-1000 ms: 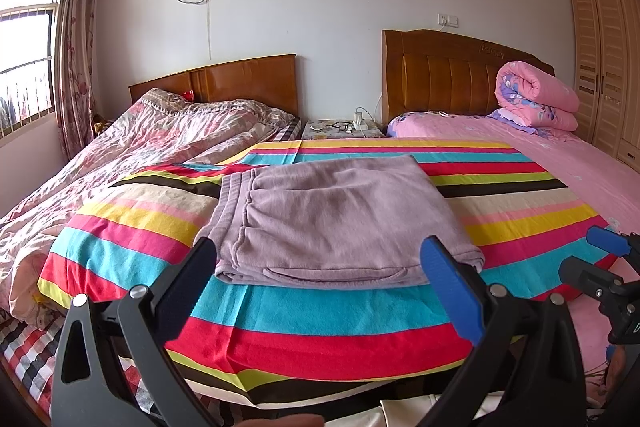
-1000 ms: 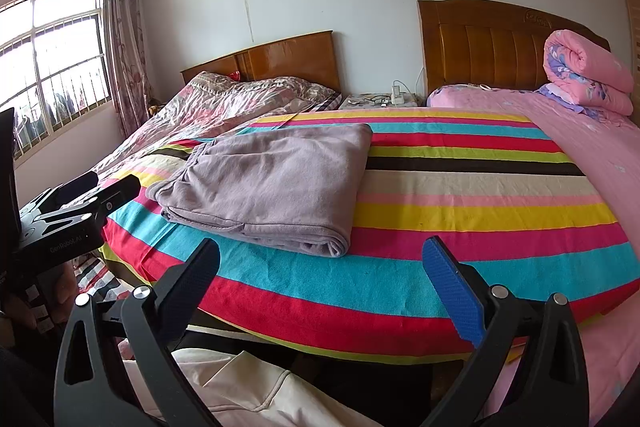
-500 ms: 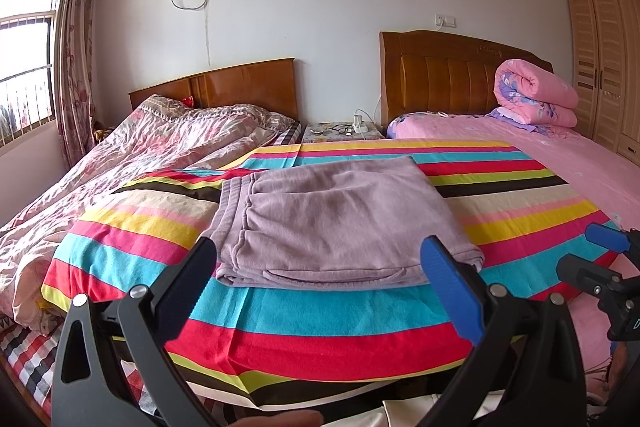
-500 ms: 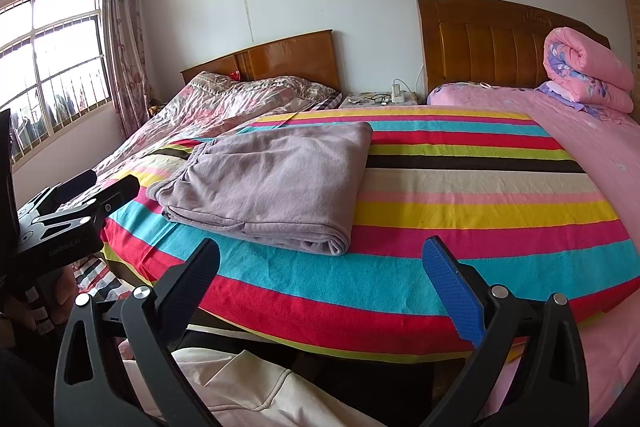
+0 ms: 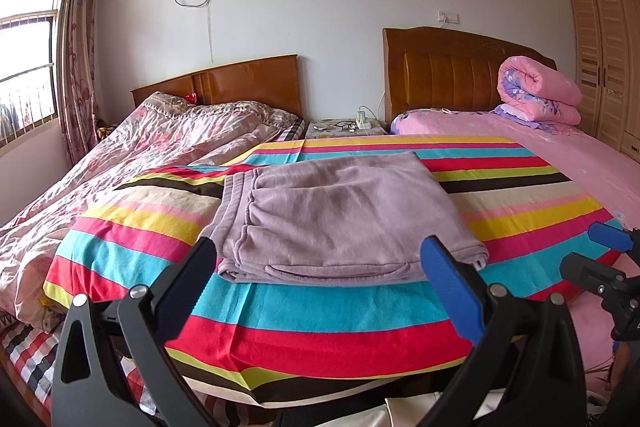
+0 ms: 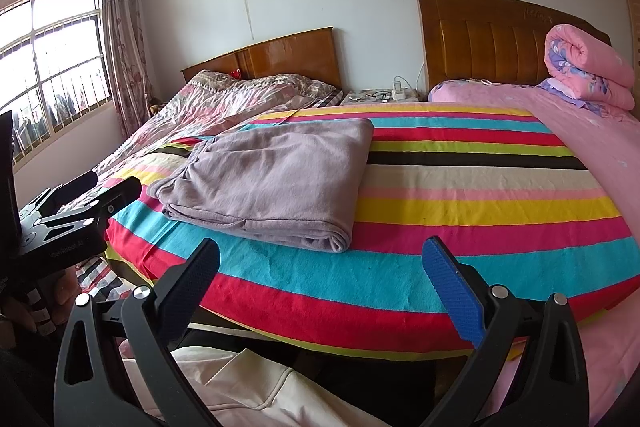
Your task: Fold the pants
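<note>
The folded pants (image 5: pixel 340 219) lie flat on the striped blanket (image 5: pixel 320 311), back from its near edge — both the left gripper (image 5: pixel 320 263) and right gripper (image 6: pixel 320 263) gape empty, clear of the cloth.

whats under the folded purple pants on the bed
The pants lie flat on a striped blanket, its bands running on around them. The part right beneath, and whatever the blanket covers, is hidden.

Mauve pants (image 5: pixel 340 219) on rainbow-striped blanket (image 5: pixel 320 307)
</note>
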Demonstrator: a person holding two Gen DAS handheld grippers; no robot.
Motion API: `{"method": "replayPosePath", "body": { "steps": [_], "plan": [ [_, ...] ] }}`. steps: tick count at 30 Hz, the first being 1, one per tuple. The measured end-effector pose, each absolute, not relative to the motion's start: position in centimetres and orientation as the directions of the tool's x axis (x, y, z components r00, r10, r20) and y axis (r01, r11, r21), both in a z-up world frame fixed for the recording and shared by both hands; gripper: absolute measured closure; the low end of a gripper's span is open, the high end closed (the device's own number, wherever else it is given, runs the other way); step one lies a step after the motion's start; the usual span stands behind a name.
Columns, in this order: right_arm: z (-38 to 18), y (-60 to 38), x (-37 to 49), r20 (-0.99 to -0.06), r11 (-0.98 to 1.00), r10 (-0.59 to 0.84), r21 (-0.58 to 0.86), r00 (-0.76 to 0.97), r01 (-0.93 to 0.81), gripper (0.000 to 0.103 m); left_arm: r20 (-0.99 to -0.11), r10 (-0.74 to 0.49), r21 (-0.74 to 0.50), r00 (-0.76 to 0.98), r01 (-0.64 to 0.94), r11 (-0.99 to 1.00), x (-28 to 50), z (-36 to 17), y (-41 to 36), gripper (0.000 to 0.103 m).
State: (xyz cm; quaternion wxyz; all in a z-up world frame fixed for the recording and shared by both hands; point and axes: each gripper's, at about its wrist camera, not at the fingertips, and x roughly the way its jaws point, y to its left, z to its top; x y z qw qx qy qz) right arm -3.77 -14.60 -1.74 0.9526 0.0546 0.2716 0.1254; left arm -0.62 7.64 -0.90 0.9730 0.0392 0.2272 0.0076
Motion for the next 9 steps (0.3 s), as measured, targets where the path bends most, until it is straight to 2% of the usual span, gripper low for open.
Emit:
{"method": "replayPosePath", "body": {
  "steps": [9],
  "plan": [
    [-1.97, -14.61, -3.94, -0.504, 0.961, 0.273, 0.182, 0.819, -0.208, 0.005, -0.462, 0.033, 0.059, 0.886, -0.006, 0.998, -0.16, -1.08, 8.33, 0.001]
  ]
}}
